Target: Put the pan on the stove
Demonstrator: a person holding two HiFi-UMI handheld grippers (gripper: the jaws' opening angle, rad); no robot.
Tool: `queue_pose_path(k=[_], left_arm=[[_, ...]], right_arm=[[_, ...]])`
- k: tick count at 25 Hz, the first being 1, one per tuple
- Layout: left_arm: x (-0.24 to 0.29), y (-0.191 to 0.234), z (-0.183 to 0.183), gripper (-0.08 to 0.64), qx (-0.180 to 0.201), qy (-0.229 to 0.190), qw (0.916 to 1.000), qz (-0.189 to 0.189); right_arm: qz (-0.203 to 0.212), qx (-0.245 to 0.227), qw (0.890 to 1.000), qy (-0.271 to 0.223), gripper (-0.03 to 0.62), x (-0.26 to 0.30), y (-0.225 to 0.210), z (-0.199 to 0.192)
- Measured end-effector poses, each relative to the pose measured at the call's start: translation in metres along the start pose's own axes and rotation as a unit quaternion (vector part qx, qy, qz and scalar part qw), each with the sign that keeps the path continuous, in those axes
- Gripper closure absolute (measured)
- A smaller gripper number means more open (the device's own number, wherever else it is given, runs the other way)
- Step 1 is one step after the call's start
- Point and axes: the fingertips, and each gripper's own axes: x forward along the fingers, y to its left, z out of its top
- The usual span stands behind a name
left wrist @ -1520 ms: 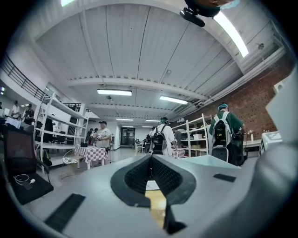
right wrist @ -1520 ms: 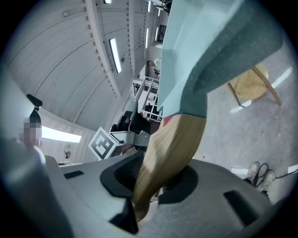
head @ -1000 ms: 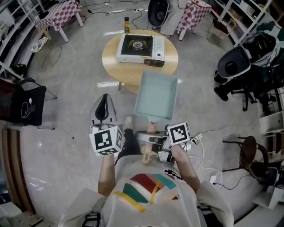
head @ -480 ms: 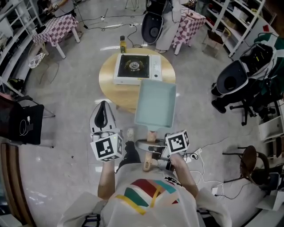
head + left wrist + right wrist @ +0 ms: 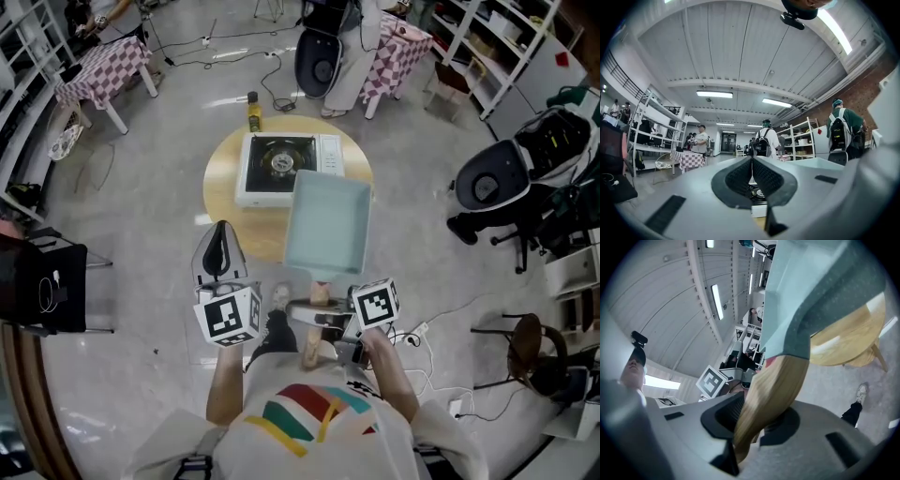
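Observation:
A square pale-teal pan (image 5: 328,225) with a wooden handle (image 5: 319,292) hangs in the air in front of me. My right gripper (image 5: 307,315) is shut on that handle; in the right gripper view the handle (image 5: 773,394) runs between the dark pads and the pan (image 5: 811,291) fills the top. The white one-burner stove (image 5: 281,167) stands on a round wooden table (image 5: 220,197), and the pan's far edge overlaps the stove's near right corner. My left gripper (image 5: 219,234) is to the left of the pan, shut and empty, its pads (image 5: 740,176) pressed together.
A yellow bottle (image 5: 252,111) stands on the table's far edge behind the stove. Checkered tables (image 5: 98,75) and black chairs (image 5: 487,183) ring the floor. A stool (image 5: 525,328) and cables (image 5: 441,291) lie to my right. People stand farther back (image 5: 766,140).
The table and stove have come nearer in the head view. The pan's far edge now overlaps the stove. Both grippers keep their hold and their places relative to me.

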Motion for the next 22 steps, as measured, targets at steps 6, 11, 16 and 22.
queue_pose_path(k=[6,11,16,22], left_arm=[[0.065,0.019,-0.002,0.554,-0.008,0.004,0.9998,-0.019],[0.123,0.028,-0.002,0.554,-0.012,0.002,0.9991,-0.041],[0.176,0.036,-0.006,0.554,-0.006,0.0,0.9981,-0.061],[0.224,0.05,-0.01,0.554,-0.011,-0.002,0.9969,-0.077]], right_arm=[[-0.011,0.011,1.0,-0.008,0.512,0.021,-0.012,0.056],[-0.01,0.015,0.999,-0.033,0.512,0.035,-0.023,0.111],[-0.033,0.011,0.999,-0.041,0.512,0.044,-0.045,0.159],[-0.025,0.013,0.998,-0.06,0.511,0.058,-0.056,0.208]])
